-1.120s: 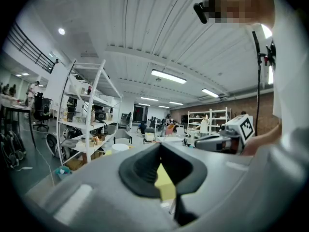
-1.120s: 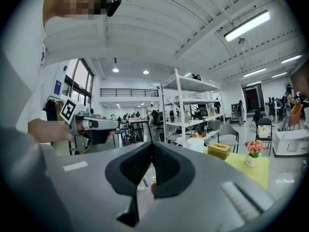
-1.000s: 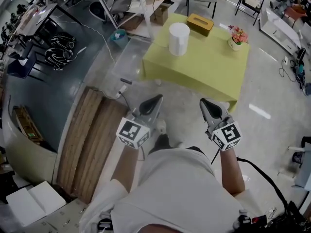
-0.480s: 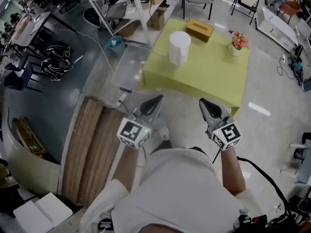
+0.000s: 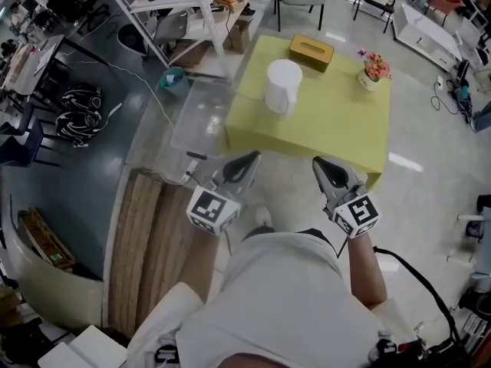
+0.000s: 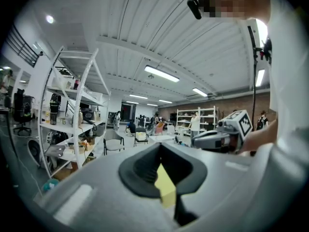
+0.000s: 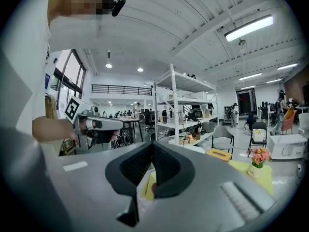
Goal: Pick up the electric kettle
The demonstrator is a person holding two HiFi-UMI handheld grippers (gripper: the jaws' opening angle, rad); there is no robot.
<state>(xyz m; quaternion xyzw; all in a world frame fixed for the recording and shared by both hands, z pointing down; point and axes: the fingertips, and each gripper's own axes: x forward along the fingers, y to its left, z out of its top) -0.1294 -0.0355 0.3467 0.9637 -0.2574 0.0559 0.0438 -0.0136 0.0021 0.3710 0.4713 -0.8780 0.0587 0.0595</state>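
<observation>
The electric kettle (image 5: pixel 282 85), at twelve o'clock in the head view, is showing smooth white plastic with a soft sheen. The table (image 5: pixel 337 129) under it is wearing matt yellow-green cloth. At eight o'clock, a slatted platform (image 5: pixel 149 228) is looking like rough wood. The floor (image 5: pixel 430 167) at three o'clock is gleaming. The left gripper (image 5: pixel 252 156) and right gripper (image 5: pixel 317 162) are showing matt grey plastic shells and ribbed black pads (image 7: pixel 136 166).

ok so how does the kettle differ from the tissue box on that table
The kettle is white, tall and round; the tissue box is tan, low and rectangular. The kettle stands toward the middle of the yellow-green table, closer to the person; the tissue box sits by its far edge. Both rest on that table, apart from each other.
</observation>
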